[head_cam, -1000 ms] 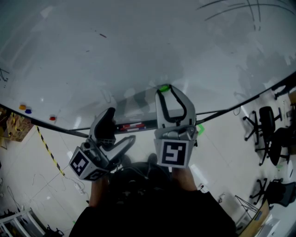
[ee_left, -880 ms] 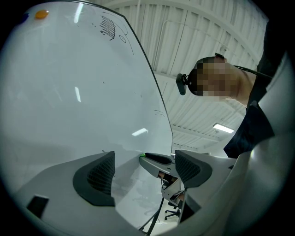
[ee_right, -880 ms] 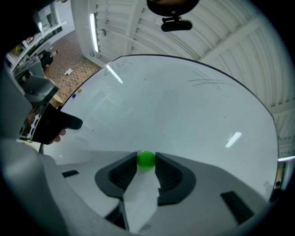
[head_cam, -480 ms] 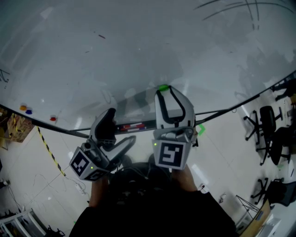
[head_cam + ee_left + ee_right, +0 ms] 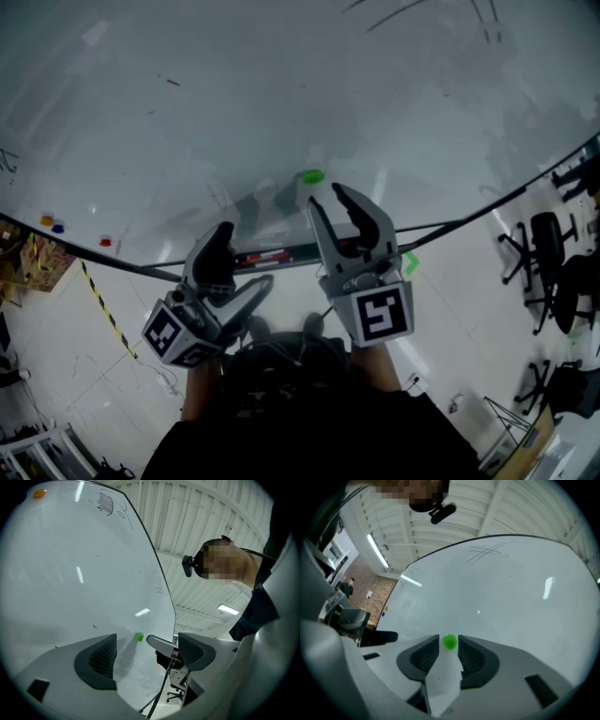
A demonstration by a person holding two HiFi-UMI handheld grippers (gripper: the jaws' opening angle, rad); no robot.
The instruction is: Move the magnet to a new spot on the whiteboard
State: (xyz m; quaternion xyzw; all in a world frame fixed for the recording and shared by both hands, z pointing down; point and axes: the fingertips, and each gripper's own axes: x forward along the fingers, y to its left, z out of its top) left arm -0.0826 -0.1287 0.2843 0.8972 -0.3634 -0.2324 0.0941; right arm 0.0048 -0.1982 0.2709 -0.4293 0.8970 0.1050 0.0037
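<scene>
- Green magnet (image 5: 450, 642) sits on the whiteboard (image 5: 281, 94), low on the board and near its middle, right at the mouth of the right gripper (image 5: 326, 195)
- The right gripper's fingers are parted a little, one on each side of the magnet with a thin gap showing; they do not clamp it
- The left gripper (image 5: 246, 255) hangs lower and to the left, near the board's bottom rail, with its fingers spread wide and nothing between them
- Step in hand, as I judge it: the right gripper is lined up on the magnet, either about to close on it or having just set it down; these views alone do not settle which
- If the grasp is to come, the fingers need to close squarely on the small rounded body and pull it off against the board's hold, then carry it to a bare patch
- Around: three small magnets (image 5: 58, 226) near the board's left edge, a marker (image 5: 272, 255) on the rail, pen strokes (image 5: 422, 11) at the top, office chairs (image 5: 539, 248) to the right
- Nothing stands between the magnet and the open board
</scene>
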